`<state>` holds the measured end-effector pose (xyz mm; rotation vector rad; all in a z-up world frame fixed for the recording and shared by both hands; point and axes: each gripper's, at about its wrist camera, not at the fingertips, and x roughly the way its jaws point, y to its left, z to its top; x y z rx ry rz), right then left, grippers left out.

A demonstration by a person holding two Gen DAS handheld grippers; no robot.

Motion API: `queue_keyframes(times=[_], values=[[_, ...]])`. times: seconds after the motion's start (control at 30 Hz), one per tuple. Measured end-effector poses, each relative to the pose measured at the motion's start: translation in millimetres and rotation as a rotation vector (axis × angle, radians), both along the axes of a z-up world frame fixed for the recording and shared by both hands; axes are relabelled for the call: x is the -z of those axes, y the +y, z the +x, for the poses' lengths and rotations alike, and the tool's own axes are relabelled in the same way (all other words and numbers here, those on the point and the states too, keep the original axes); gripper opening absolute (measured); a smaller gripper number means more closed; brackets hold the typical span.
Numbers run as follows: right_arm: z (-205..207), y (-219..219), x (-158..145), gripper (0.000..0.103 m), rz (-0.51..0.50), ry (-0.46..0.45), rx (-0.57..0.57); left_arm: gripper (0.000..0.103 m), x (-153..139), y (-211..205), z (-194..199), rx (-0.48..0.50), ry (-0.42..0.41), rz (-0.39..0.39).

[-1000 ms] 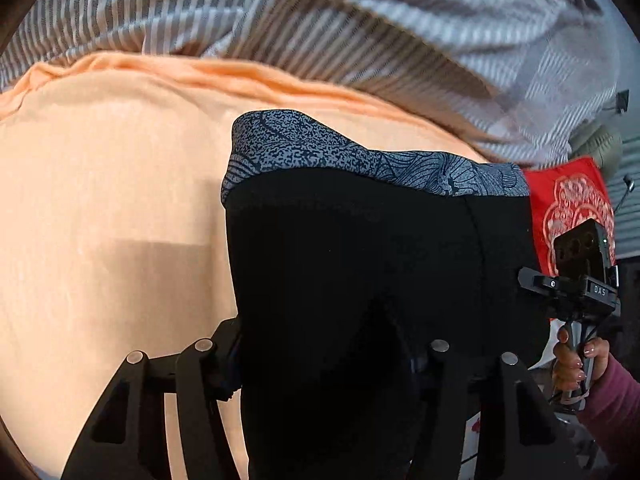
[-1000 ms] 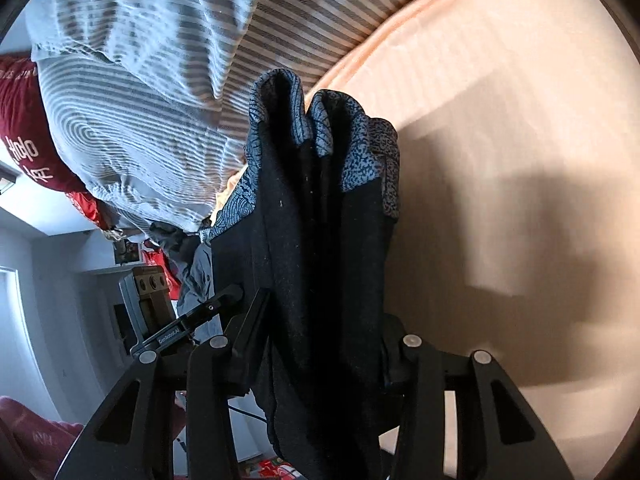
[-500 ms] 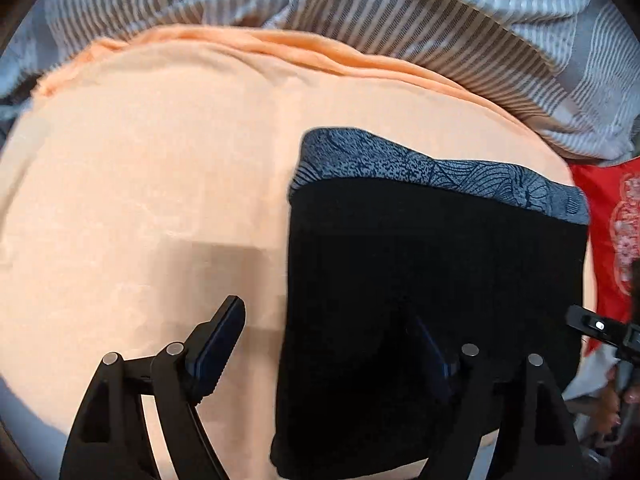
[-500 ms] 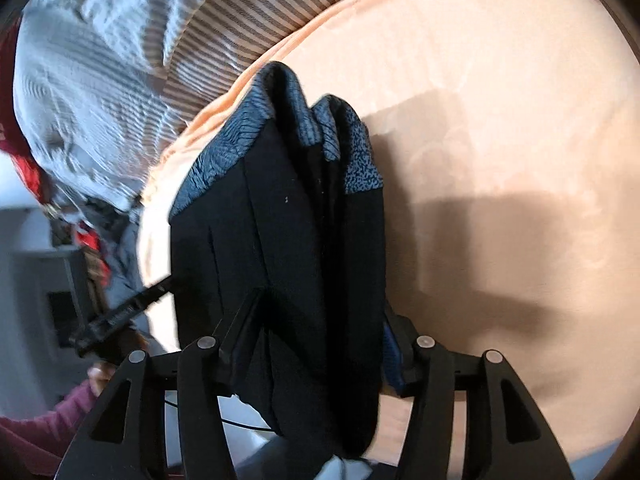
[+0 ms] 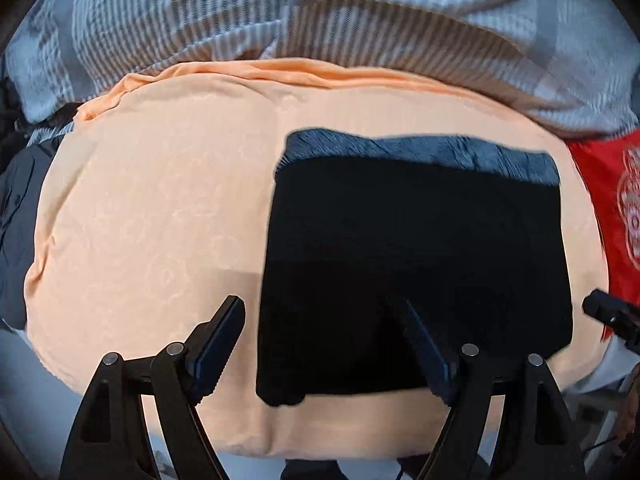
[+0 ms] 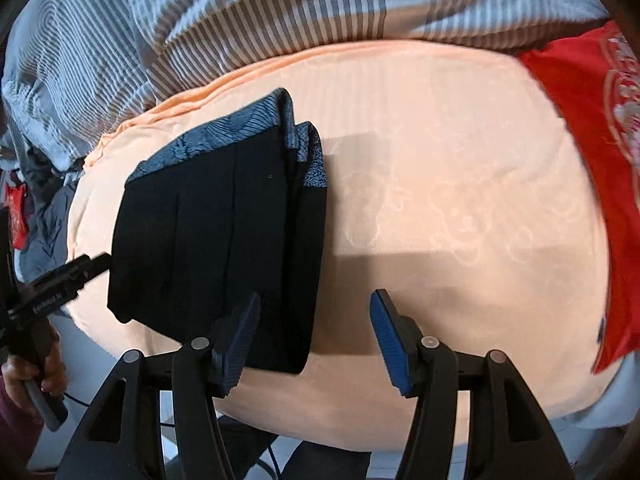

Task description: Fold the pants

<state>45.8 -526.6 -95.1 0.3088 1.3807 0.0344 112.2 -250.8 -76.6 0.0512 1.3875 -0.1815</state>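
A soft peach sheet [image 5: 160, 208] with a faint woven pattern covers the bed, a rumpled grey-striped duvet [image 5: 320, 20] bunched beyond it and a red printed cloth [image 6: 592, 128] at one side. On the sheet lie the black pants [image 5: 416, 264], folded into a thick flat rectangle, the patterned blue-grey waistband [image 5: 420, 152] at the edge nearest the duvet. The left gripper [image 5: 324, 340] and right gripper [image 6: 316, 336] both stand spread wide at the pants' near edge, holding nothing.

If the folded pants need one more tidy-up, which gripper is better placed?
Probably the left gripper: its open fingers straddle the black pants' near corner. The right gripper, also open, sits mostly over bare orange sheet.
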Motion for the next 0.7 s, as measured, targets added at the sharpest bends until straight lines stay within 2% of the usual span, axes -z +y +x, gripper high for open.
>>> queue_keyframes(times=[0.2, 0.27, 0.33, 0.37, 0.4, 0.43, 0.7], values=[[-17, 31, -16, 0.062, 0.017, -0.01, 0.04, 0.082, -9, -6, -19, 0.071, 0.035, 0.014], [-21, 44, -21, 0.065, 0.022, -0.003, 0.051, 0.082, -16, -8, -26, 0.097, 0.039, 0.024], [-23, 55, -28, 0.074, 0.007, -0.005, 0.057, 0.082, -22, -9, -32, 0.114, 0.033, 0.033], [-24, 60, -30, 0.075, 0.004, -0.006, 0.058, 0.085, -26, -10, -34, 0.122, 0.028, 0.046], [-25, 65, -32, 0.076, 0.001, -0.004, 0.058, 0.1, -27, -9, -35, 0.126, 0.027, 0.053], [-26, 69, -34, 0.079, -0.008, -0.001, 0.059, 0.103, -30, -8, -37, 0.124, 0.023, 0.062], [-30, 93, -43, 0.084, -0.079, 0.051, 0.069, 0.103, -40, -2, -41, 0.122, 0.032, 0.082]])
